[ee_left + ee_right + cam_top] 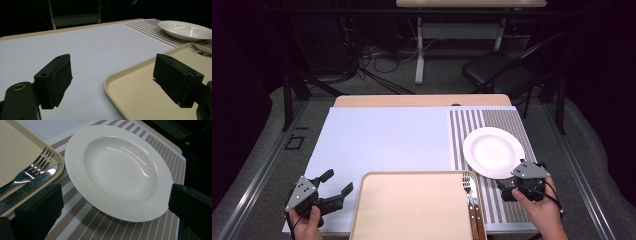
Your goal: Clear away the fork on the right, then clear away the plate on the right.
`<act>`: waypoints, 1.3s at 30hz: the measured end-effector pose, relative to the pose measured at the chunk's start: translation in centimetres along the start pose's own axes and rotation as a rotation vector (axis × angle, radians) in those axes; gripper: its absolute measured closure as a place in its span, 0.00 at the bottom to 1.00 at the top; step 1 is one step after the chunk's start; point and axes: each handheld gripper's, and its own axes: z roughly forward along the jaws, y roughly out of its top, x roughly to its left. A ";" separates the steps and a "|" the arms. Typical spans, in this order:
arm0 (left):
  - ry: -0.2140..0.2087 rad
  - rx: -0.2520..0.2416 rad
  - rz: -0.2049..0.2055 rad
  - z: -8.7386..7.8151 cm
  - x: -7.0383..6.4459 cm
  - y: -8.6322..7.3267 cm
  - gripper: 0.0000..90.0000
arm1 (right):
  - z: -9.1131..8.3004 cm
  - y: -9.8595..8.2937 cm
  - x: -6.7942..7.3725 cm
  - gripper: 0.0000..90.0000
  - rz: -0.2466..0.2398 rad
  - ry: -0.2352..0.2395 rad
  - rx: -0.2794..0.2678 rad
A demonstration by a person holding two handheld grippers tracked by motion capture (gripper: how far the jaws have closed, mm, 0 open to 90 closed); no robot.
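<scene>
- The beige tray (412, 205) lies at the near edge of the tabletop (382, 135) and serves as the landmark here.
- The left gripper (338, 185) hovers just left of the tray's near-left corner, held in the person's left hand (307, 222); its jaws stand wide apart with nothing between them. In the left gripper view one jaw sits over the pale tabletop and the other over the tray's rim (117, 77).
- The right gripper (507, 187) is just right of the tray, held in the right hand (539, 207); in the right gripper view its jaws are spread apart, and it grips nothing.
- The white plate (493, 152) rests on a striped placemat (512, 125), to the right of the tray and a little beyond it, just in front of the right gripper.
- A fork (468, 187) and a knife (30, 186) lie side by side along the tray's right edge, inside its rim, tips pointing away from the person.
</scene>
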 end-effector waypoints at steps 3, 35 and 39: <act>0.000 0.000 0.000 0.0 0.0 0.0 0.17 | 0.2 0.0 0.0 0.00 -0.024 -0.015 0.019; 0.004 -0.008 0.000 -0.1 -0.1 0.0 0.17 | 2.7 1.6 0.7 0.00 -0.176 -0.026 0.099; 0.005 -0.009 0.003 -0.1 -0.1 0.1 0.17 | 3.0 1.3 0.8 0.00 -0.175 -0.018 0.112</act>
